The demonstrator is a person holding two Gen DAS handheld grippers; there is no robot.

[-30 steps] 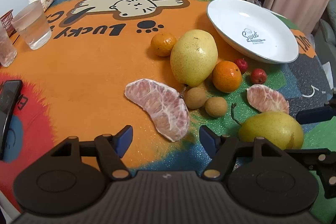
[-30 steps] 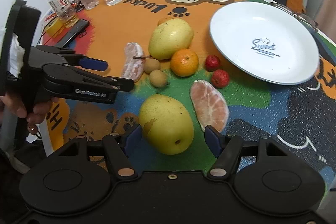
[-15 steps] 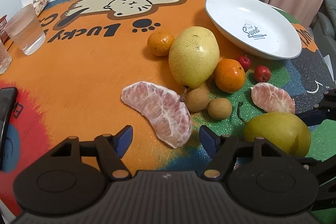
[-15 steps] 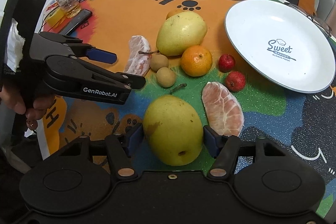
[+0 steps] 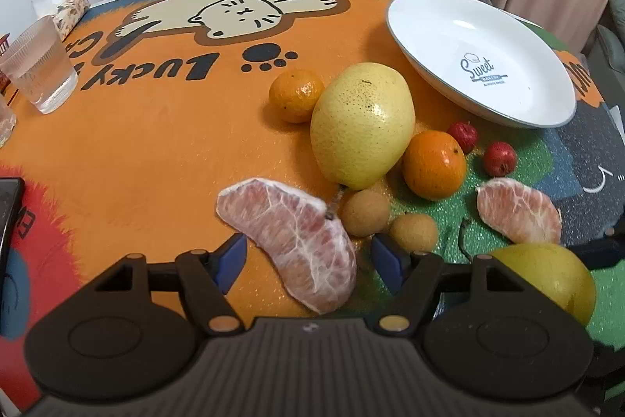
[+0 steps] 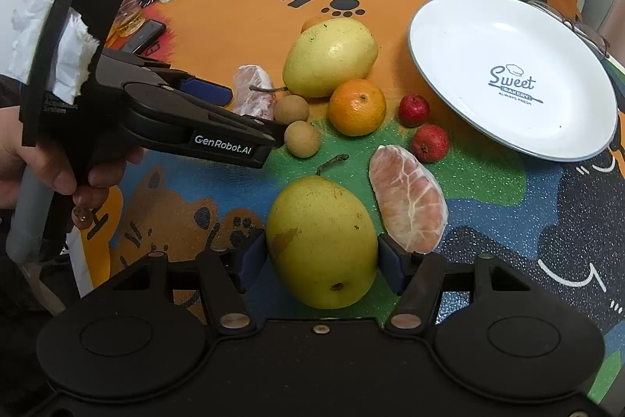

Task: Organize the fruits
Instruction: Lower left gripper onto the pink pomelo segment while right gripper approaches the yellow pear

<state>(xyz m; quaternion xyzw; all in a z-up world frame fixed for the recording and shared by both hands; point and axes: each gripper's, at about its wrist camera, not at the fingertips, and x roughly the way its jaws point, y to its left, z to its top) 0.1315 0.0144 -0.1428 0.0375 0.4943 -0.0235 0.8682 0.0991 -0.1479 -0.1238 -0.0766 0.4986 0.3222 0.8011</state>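
Pear (image 6: 322,245) between right gripper (image 6: 321,262) fingers (image 6: 250,260)

Black tool (image 6: 322,262), blue pads (image 6: 250,256), "GenRobot.AI" lettering

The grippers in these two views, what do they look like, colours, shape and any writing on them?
Both are matte black plastic with two round discs at the base, brass-coloured pivot pins and blue pads on the fingers. The left gripper carries white "GenRobot.AI" lettering on its side, a grey handle, and a flat black panel with white padding behind it. The right gripper shows the same build. No cables or sleeves are clearly visible.
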